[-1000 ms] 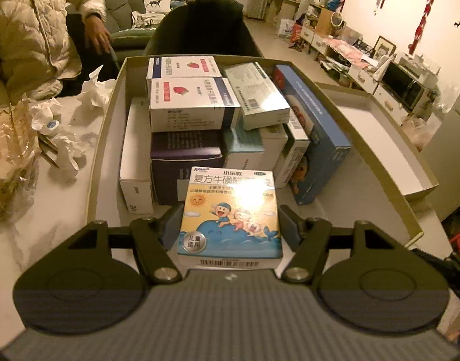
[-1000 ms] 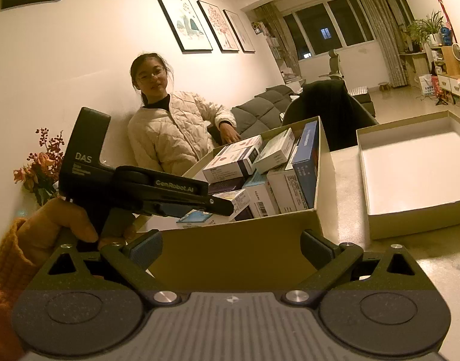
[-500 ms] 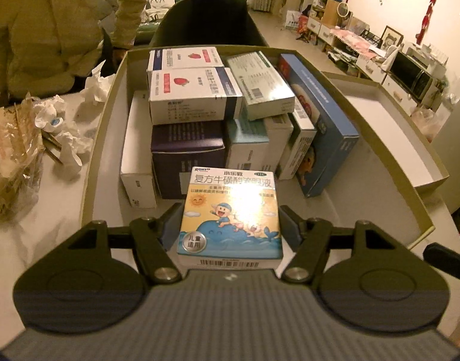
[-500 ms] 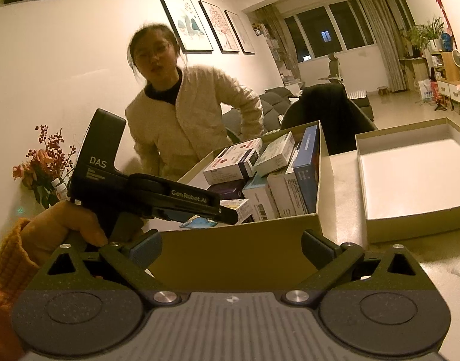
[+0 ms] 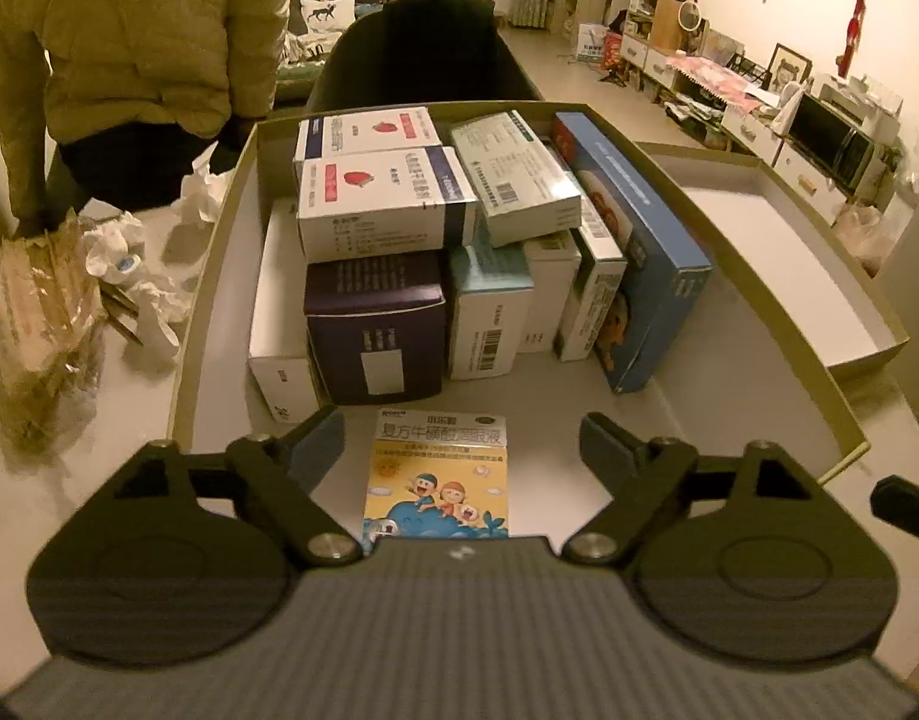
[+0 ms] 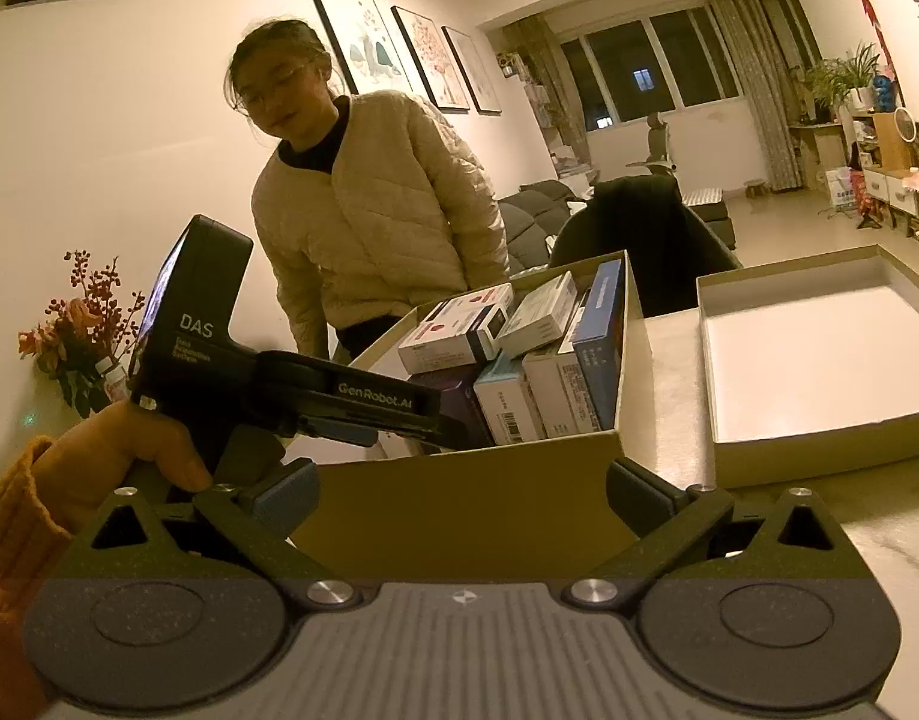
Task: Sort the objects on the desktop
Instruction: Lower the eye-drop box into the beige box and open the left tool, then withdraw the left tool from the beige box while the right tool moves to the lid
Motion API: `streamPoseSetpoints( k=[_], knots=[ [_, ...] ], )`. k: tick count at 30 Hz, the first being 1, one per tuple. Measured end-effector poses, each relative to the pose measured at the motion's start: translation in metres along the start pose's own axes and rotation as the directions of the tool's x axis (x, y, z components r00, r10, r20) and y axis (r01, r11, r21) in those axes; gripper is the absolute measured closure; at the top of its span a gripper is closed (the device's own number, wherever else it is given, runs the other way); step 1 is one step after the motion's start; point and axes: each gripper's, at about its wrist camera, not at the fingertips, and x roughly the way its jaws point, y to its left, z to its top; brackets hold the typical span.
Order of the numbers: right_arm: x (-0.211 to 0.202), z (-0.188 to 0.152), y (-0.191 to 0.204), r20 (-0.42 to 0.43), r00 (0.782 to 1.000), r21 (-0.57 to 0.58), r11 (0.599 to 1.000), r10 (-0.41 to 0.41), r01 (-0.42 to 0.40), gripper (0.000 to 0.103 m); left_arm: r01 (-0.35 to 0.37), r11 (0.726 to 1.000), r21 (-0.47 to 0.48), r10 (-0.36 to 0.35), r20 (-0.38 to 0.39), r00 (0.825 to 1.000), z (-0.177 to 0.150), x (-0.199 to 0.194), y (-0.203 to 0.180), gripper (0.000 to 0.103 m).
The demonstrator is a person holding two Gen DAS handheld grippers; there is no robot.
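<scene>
The step in hand is the release: the left gripper [image 5: 462, 441] has just been opening its jaws, and they now stand wide with clear gaps either side of the small yellow-and-blue cartoon-printed medicine carton [image 5: 438, 477], which lies flat between them, gripped by nothing. That carton rests on the bare floor of the large khaki cardboard box [image 5: 753, 312], just in front of the dark purple carton [image 5: 376, 330] at the head of the packed rows. The right gripper [image 6: 462, 495] hovers open and empty outside the box's near wall.

Judging by this, the carton counts as placed. The next move calls for lifting the left gripper back over the near wall without nudging the carton, then finding another loose item.

Room is generous to the right of the carton, where the box floor lies bare up to the tall blue carton [image 5: 639, 252]. To the left the box wall stands close. Beyond the right wall an empty shallow lid [image 6: 813, 360] offers spare space.
</scene>
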Motion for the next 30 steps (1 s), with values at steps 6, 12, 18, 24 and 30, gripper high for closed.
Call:
streamPoseSetpoints(
  k=[6, 12, 18, 24, 30],
  knots=[
    [-0.005, -0.001, -0.002, 0.008, 1.000, 0.002, 1.000, -0.012, 0.012, 0.001, -0.007, 1.000, 0.017, 0.007, 0.032, 0.999, -0.002, -0.010, -0.007, 0.002],
    [-0.009, -0.001, -0.009, 0.012, 0.999, 0.033, 0.998, -0.046, 0.045, 0.001, -0.004, 1.000, 0.030, 0.002, 0.061, 0.998, -0.008, -0.022, -0.016, 0.000],
    [-0.018, -0.002, -0.017, 0.009, 0.994, 0.065, 0.992, -0.109, 0.108, 0.001, 0.035, 0.999, 0.022, -0.037, 0.094, 0.995, -0.017, -0.035, -0.024, 0.000],
    [-0.028, -0.003, -0.033, -0.005, 0.982, 0.140, 0.973, -0.186, 0.185, 0.001, 0.048, 0.998, 0.044, -0.053, 0.141, 0.989, -0.030, -0.053, -0.034, 0.000],
    [-0.041, -0.007, -0.054, -0.007, 0.969, 0.229, 0.942, -0.249, 0.244, 0.001, 0.061, 0.996, 0.071, -0.073, 0.183, 0.980, -0.041, -0.069, -0.043, 0.000]
  ],
)
